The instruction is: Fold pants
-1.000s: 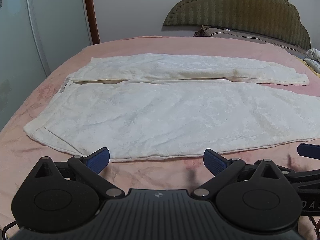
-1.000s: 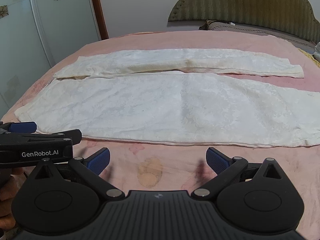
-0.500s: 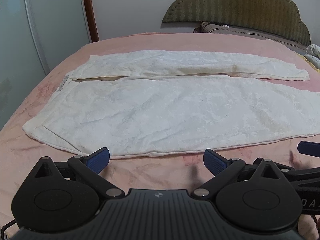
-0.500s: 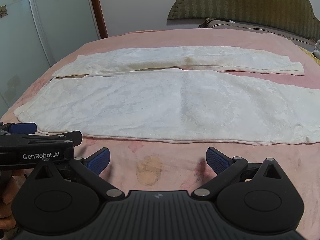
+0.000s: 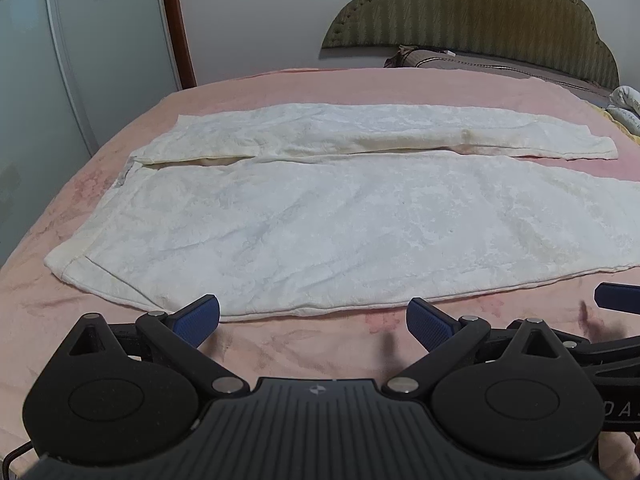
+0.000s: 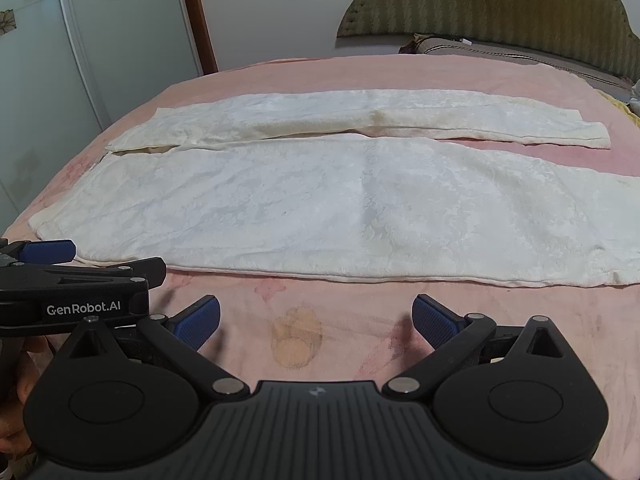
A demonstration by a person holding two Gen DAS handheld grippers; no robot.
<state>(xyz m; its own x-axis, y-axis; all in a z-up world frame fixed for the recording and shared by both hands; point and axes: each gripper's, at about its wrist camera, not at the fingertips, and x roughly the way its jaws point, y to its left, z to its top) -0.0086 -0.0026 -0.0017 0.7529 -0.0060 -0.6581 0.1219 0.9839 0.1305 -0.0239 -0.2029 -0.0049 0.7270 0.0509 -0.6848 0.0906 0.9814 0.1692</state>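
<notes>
White pants lie flat across the pink bed, waist at the left, two legs running right; they also show in the right wrist view. The far leg lies apart from the near one. My left gripper is open and empty, just short of the pants' near edge by the waist end. My right gripper is open and empty, a little short of the near edge toward the leg end. The left gripper's side shows at the left of the right wrist view.
The pink bedsheet has a stain in front of the right gripper. A green headboard and a brown pillow stand at the far end. A wardrobe door is at the left. Bedding lies at the far right.
Both grippers have edged slightly forward and tilted, so the pants sit a little lower and closer in the views. Both jaws stay open.
</notes>
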